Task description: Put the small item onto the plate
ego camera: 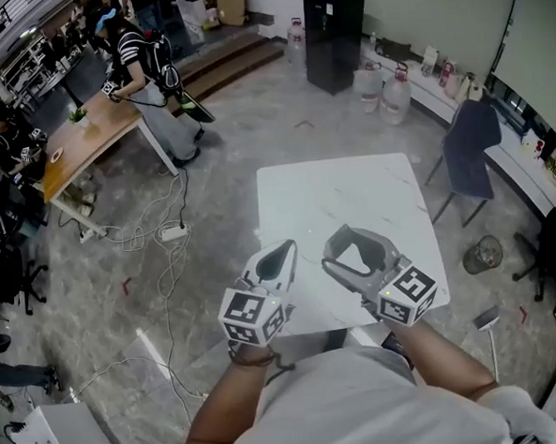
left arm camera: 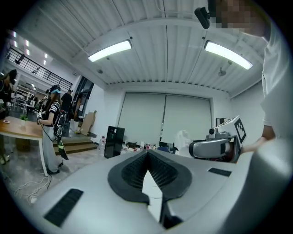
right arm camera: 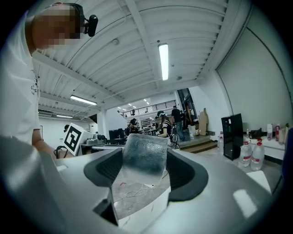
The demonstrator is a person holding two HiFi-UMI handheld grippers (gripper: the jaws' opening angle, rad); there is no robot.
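The right tool point(ego camera: 360, 250) grips the small item point(right arm camera: 143, 157), a frosted, see-through piece that fills the gap between the two dark pads in the right gripper view. It appears to touch both, though its clear body makes the contact line hard to read. The left tool point(ego camera: 278, 257) holds nothing, its jaw tips meeting in a narrow point in its own view. Both tools hang side by side at the near edge of the white counter point(ego camera: 351, 188), close to the person's body. They are tipped upward, so each gripper view takes in the ceiling and the far room rather than the surface below. No plate shows in any view, and the part of the counter the head view covers appears bare. The first risk, as I judge it, is setting the small item down in the wrong place, since the target has yet to be found. The second is the hold itself: a pale, slick-looking piece could slide out when the right tool swings down from this raised tilt, and it would fall to the counter or over the near edge onto the floor. If the piece is soft, squeezing harder to prevent that could deform it. Its transparency may also make it hard to judge when it has truly been released.
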